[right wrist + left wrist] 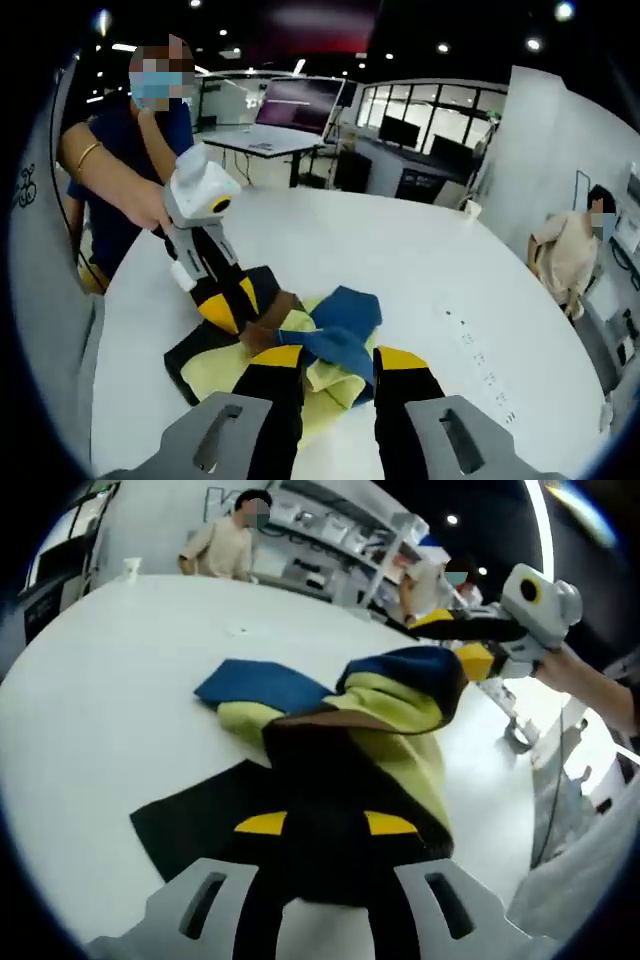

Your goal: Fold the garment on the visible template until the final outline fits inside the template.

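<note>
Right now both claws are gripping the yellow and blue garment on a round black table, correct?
Not quite: the table is white, not black, as the right gripper view shows. The black sheet under the garment is the template. The left claw and right claw do each grip the yellow and blue garment.

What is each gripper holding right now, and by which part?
Both grip the garment. The right gripper pinches a raised blue-and-yellow fold; the left gripper clamps its dark brown edge near the black template.
</note>
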Motion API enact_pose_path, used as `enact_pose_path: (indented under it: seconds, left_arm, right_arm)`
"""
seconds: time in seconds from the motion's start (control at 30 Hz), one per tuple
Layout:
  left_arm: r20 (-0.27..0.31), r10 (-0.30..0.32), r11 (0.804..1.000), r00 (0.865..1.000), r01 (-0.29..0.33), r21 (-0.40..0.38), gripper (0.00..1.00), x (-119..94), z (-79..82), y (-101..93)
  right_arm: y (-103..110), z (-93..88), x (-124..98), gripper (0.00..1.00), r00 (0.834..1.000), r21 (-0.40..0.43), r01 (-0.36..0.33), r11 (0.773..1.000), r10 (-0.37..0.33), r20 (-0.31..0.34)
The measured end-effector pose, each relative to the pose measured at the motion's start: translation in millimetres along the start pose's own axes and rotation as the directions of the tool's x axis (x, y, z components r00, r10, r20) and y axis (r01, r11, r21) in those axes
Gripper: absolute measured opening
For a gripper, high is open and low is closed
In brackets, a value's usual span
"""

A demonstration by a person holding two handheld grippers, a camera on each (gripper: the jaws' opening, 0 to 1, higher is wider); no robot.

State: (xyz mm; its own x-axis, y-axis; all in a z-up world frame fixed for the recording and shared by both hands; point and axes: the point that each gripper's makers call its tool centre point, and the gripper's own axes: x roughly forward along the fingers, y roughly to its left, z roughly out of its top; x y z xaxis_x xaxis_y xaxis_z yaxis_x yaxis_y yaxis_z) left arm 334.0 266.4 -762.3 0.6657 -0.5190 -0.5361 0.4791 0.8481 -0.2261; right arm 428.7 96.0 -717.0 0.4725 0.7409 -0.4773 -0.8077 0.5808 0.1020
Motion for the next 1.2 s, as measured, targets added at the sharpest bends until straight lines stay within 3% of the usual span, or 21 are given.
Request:
enact_pose_path:
  seconds: [0.1,0.27,0.37,0.5,0.57,0.67,0.93,0.97,1.0,1.1,1.2]
  left_arm:
    - [-0.008,0.002,1.000,1.000,-0.002,-0.011,0.23,5,-1.0,-0.2]
    - [-0.025,-0.025,0.998,0.999,0.024,-0.064,0.20,34,-12.6,4.8]
    - [-0.023,-0.043,0.995,0.999,0.041,-0.091,0.17,45,-17.9,5.3]
    - [-0.071,-0.064,0.993,0.995,0.056,-0.107,0.11,61,-32.2,1.9]
    - [-0.088,-0.078,0.989,0.993,0.066,-0.131,0.06,68,-42.5,2.9]
    - [-0.079,-0.080,0.985,0.994,0.067,-0.158,0.01,69,-44.7,-0.1]
    - [-0.080,-0.097,0.973,0.992,0.078,-0.217,0.00,67,-53.0,-6.9]
    - [-0.077,-0.096,0.971,0.992,0.077,-0.227,0.00,66,-53.1,-6.6]
    - [-0.077,-0.091,0.969,0.993,0.070,-0.237,0.00,66,-55.5,-2.5]
    - [-0.082,-0.094,0.969,0.992,0.072,-0.235,0.00,68,-62.1,-1.7]
    - [-0.061,-0.066,0.963,0.996,0.048,-0.265,0.00,71,-62.7,3.2]
  right_arm:
    - [-2,-6.9,9,0.22,1.000,-0.026,0.001,1.000,-0.002,-0.028]
    - [7,-14.5,30,0.17,0.997,-0.054,-0.047,0.997,0.044,-0.061]
    - [6,-15.9,31,0.13,0.996,-0.098,-0.046,0.994,0.038,-0.081]
    - [6,-20.5,29,0.07,0.991,-0.183,-0.068,0.981,0.046,-0.123]
    - [17,-12.8,33,0.02,0.990,-0.284,-0.102,0.953,0.069,-0.123]
    - [25,-9.9,40,0.00,0.986,-0.399,-0.130,0.908,0.076,-0.147]
    - [40,-10.5,50,0.00,0.976,-0.427,-0.203,0.881,0.146,-0.163]
    - [44,-11.8,51,0.00,0.972,-0.436,-0.220,0.873,0.159,-0.173]
    - [49,-15.9,54,0.00,0.964,-0.465,-0.251,0.849,0.178,-0.197]
    - [55,-20.6,57,0.00,0.957,-0.469,-0.273,0.840,0.189,-0.219]
    - [51,-17.7,60,0.00,0.962,-0.387,-0.257,0.885,0.196,-0.191]
